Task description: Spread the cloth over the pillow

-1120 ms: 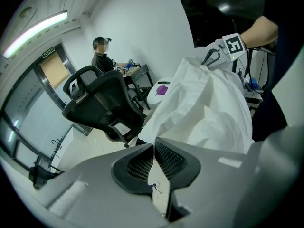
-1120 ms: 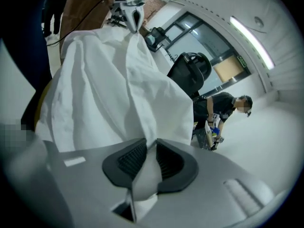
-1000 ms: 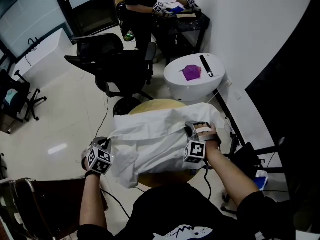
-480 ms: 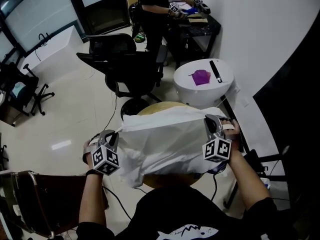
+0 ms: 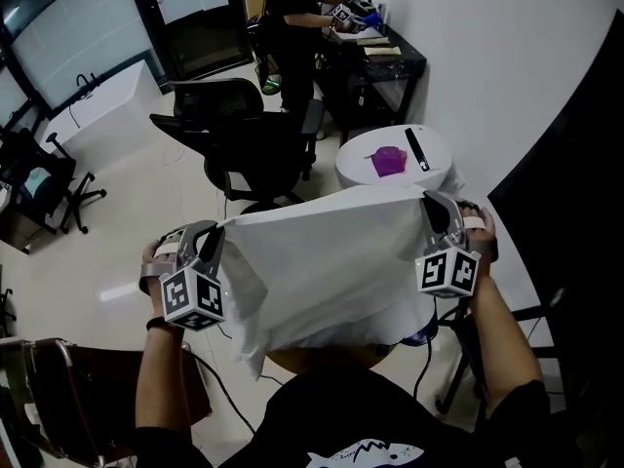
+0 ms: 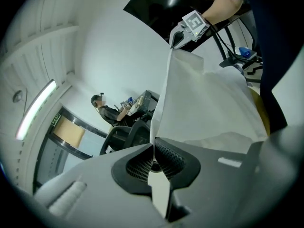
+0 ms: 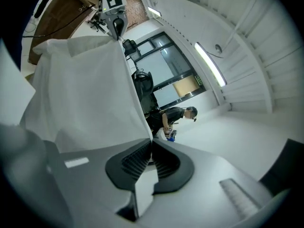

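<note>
the pale tiled floor (image 5: pixel 127 213) of an office takes up most of the head view, and in front of it hangs the white cloth (image 5: pixel 331 271), the largest thing in play, held up in the air as a wide sheet with its top edge pulled nearly straight between the two hands. below its lower hem only a thin tan curve shows, which is probably the pillow (image 5: pixel 327 359); the rest is hidden behind the cloth, so the cloth is above it and appears to be clear of it, not yet laid on it. holding the sheet high and taut by two upper corners seems meant to let it hang open and flat, so it can be lowered over the pillow without bunching. behind the cloth stand a black office chair (image 5: pixel 253 135) and a round white bench (image 5: pixel 434 169), which carries a purple object (image 5: pixel 388 161) and a black bar (image 5: pixel 416 149); a person (image 5: pixel 292 8) works at a dark desk farther off, well apart from the task. the left gripper (image 5: pixel 222 228) has its jaws closed tight on one upper corner, with a strip of fabric pinched between the ribbed pads in the left gripper view. the right gripper (image 5: pixel 427 199) is likewise clamped on the opposite corner, with the cloth edge running straight into its closed pads.
</note>
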A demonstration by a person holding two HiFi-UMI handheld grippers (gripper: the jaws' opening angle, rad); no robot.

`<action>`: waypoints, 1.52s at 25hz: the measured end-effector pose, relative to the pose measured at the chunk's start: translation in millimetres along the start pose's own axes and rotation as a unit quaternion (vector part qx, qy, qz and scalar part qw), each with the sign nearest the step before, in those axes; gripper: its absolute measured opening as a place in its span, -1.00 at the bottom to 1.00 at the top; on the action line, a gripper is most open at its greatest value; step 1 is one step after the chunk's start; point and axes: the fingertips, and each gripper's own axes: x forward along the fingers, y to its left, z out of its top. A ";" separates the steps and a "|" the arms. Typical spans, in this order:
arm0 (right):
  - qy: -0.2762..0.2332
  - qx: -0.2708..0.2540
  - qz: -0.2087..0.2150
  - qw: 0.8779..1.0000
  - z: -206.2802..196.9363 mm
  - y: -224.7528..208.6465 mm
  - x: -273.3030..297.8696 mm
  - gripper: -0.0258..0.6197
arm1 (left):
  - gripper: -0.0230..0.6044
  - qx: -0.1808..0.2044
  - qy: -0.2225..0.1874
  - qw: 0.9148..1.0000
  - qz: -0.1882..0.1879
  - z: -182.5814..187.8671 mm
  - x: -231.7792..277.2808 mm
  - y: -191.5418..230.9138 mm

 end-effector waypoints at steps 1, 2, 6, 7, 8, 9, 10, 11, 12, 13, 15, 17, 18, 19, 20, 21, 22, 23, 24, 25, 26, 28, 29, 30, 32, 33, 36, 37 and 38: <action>-0.003 -0.006 -0.008 1.000 0.2 -9.6 0.3 -0.88 | -0.91 0.012 -0.004 1.000 0.006 5.1 -1.0 9.2; -0.006 -0.008 -0.015 1.000 0.7 -19.6 0.3 -0.88 | -0.91 0.024 -0.007 1.000 0.012 10.1 -2.5 18.7; -0.017 -0.022 -0.046 0.999 6.6 -61.1 0.9 -0.88 | -0.91 0.059 -0.019 0.997 0.038 30.3 -10.7 60.0; -0.019 -0.026 -0.053 0.998 8.6 -70.3 1.8 -0.88 | -0.91 0.068 -0.020 0.997 0.045 34.7 -12.5 69.9; -0.021 -0.029 -0.060 0.998 10.7 -79.3 2.6 -0.88 | -0.91 0.074 -0.021 0.996 0.050 39.3 -14.5 79.5; -0.023 -0.030 -0.066 0.997 12.8 -88.5 3.2 -0.88 | -0.91 0.080 -0.020 0.995 0.055 44.3 -16.9 88.8; -0.025 -0.029 -0.072 0.997 14.8 -98.0 3.6 -0.88 | -0.91 0.085 -0.020 0.994 0.061 49.4 -19.2 98.0; -0.028 -0.029 -0.078 0.996 16.4 -107.6 4.2 -0.88 | -0.91 0.090 -0.020 0.993 0.068 54.4 -21.0 106.9; -0.029 -0.029 -0.084 0.996 17.8 -117.0 5.1 -0.88 | -0.91 0.094 -0.021 0.993 0.074 59.5 -22.4 115.7; -0.031 -0.029 -0.089 0.995 19.1 -125.9 6.2 -0.88 | -0.91 0.095 -0.022 0.992 0.081 64.4 -23.5 124.2; -0.034 -0.028 -0.100 0.994 22.5 -141.7 7.8 -0.88 | -0.91 0.097 -0.021 0.991 0.092 71.1 -24.9 139.9; -0.036 -0.031 -0.111 0.993 27.2 -154.4 8.2 -0.88 | -0.91 0.098 -0.022 0.989 0.106 76.4 -27.4 154.7; -0.038 -0.033 -0.115 0.992 29.6 -159.3 8.4 -0.88 | -0.91 0.098 -0.022 0.989 0.112 78.4 -28.6 161.4; -0.039 -0.035 -0.118 0.992 31.9 -163.2 8.9 -0.88 | -0.91 0.100 -0.022 0.988 0.118 79.7 -29.6 167.5; -0.040 -0.037 -0.119 0.991 34.1 -166.0 9.5 -0.88 | -0.91 0.101 -0.021 0.987 0.122 80.3 -30.3 173.1; -0.041 -0.039 -0.119 0.991 35.9 -168.0 10.2 -0.88 | -0.91 0.103 -0.019 0.987 0.125 80.8 -30.4 178.2; -0.042 -0.041 -0.119 0.991 37.0 -169.2 11.4 -0.88 | -0.91 0.104 -0.018 0.986 0.126 81.3 -30.1 182.8; -0.043 -0.044 -0.118 0.991 37.3 -169.9 13.3 -0.88 | -0.91 0.104 -0.017 0.986 0.128 82.0 -29.4 187.0; -0.043 -0.046 -0.117 0.991 37.4 -170.6 15.9 -0.88 | -0.91 0.104 -0.017 0.986 0.129 82.7 -28.1 190.9; -0.042 -0.047 -0.115 0.991 37.6 -171.4 18.9 -0.88 | -0.91 0.104 -0.015 0.986 0.130 83.2 -26.4 194.4; -0.040 -0.048 -0.113 0.992 37.8 -172.1 22.5 -0.88 | -0.91 0.105 -0.014 0.986 0.131 83.3 -24.3 197.3; -0.038 -0.050 -0.106 0.992 37.2 -171.9 31.5 -0.88 | -0.91 0.105 -0.010 0.986 0.129 82.2 -18.3 200.1; -0.037 -0.053 -0.103 0.993 36.5 -171.1 36.3 -0.88 | -0.91 0.104 -0.008 0.986 0.128 80.9 -14.8 200.7; -0.037 -0.057 -0.100 0.993 35.9 -170.0 40.8 -0.88 | -0.91 0.104 -0.007 0.987 0.127 79.2 -11.1 201.2; -0.037 -0.066 -0.096 0.993 36.1 -168.5 48.5 -0.88 | -0.91 0.101 -0.005 0.987 0.125 75.1 -2.7 203.3; -0.037 -0.071 -0.093 0.992 36.7 -167.9 52.1 -0.88 | -0.91 0.099 -0.004 0.987 0.124 73.0 2.3 204.7; -0.033 -0.079 -0.086 0.993 39.0 -166.5 62.9 -0.88 | -0.91 0.097 0.002 0.988 0.122 67.8 15.1 209.7; -0.032 -0.081 -0.084 0.993 39.9 -167.0 65.3 -0.88 | -0.91 0.097 0.003 0.988 0.123 67.1 17.5 212.0; -0.030 -0.081 -0.083 0.993 40.8 -167.9 67.0 -0.88 | -0.91 0.096 0.004 0.988 0.124 67.1 19.0 214.7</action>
